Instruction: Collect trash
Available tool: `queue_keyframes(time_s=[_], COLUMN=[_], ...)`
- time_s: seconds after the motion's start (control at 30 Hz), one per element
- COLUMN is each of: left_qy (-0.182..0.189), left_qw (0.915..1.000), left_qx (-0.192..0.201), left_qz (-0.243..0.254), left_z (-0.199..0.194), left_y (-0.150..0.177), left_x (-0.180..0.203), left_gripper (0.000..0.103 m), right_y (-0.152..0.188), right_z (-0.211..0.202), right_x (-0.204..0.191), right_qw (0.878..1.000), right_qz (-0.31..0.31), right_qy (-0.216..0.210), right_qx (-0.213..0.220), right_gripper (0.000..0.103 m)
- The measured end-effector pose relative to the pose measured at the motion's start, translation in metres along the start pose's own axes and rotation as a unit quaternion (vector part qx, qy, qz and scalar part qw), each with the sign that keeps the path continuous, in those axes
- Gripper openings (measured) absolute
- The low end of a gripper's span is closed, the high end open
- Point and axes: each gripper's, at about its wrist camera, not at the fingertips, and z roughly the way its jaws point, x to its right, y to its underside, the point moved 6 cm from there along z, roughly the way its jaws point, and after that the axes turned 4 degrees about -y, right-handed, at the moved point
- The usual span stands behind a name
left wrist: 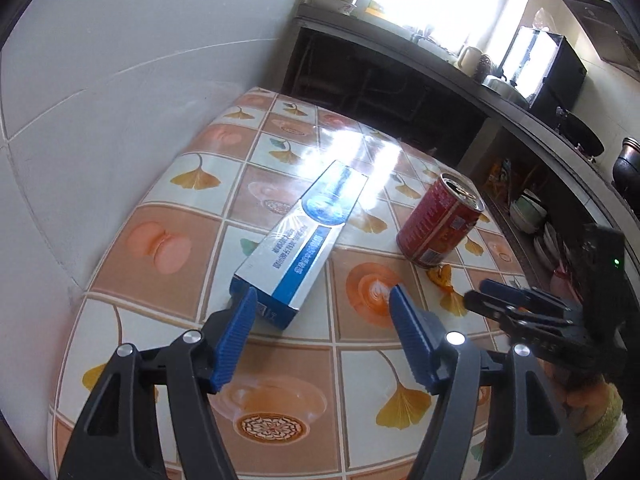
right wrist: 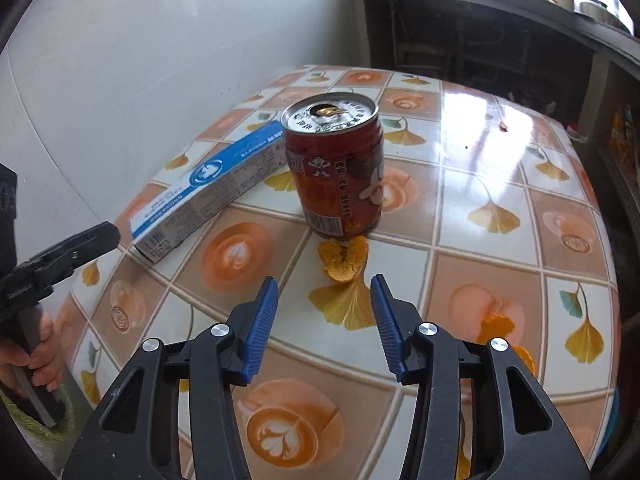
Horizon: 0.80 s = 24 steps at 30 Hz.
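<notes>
As both open, empty hand-held grippers, left [left wrist: 322, 304] and right [right wrist: 324, 294], near the counter [right wrist: 500, 184], torn orange peel [right wrist: 344, 260] beside the red drink can [right wrist: 336, 172] seems the next pickup, needing a low pinch.

The table [right wrist: 480, 208] wears a glossy cloth of tile squares printed with yellow leaves and coffee cups. A long blue and white box [right wrist: 208, 188] lies flat beyond the left fingertips, one end just beside them. A red can [right wrist: 340, 176] stands upright ahead of the right fingers, an orange peel [right wrist: 344, 260] touching its base on their side, and another peel [right wrist: 500, 332] lies just right of them.
</notes>
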Motion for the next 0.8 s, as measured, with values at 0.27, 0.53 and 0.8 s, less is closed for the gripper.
queue_keyframes(time_s=[0.27, 0.53, 0.8], left_qy=[0.029, 0.037, 0.044], left_qw=[0.9994, 0.999, 0.9985], left_qx=[-0.013, -0.017, -0.023], left_qz=[0.015, 0.018, 0.024], left_z=[0.004, 0.006, 0.006], left_y=[0.01, 0.01, 0.013], left_x=[0.012, 0.017, 0.025], left_gripper=[0.067, 0.067, 0.067], right_y=[-0.001, -0.003, 0.004], right_z=[0.032, 0.025, -0.005], right_x=[0.0, 0.002, 0.011], right_qw=[0.997, 0.998, 0.999], right_qz=[-0.038, -0.037, -0.01], right_qy=[0.048, 0.044, 0.033], right_qx=[-0.037, -0.033, -0.013], right_gripper=[0.02, 0.0, 0.0])
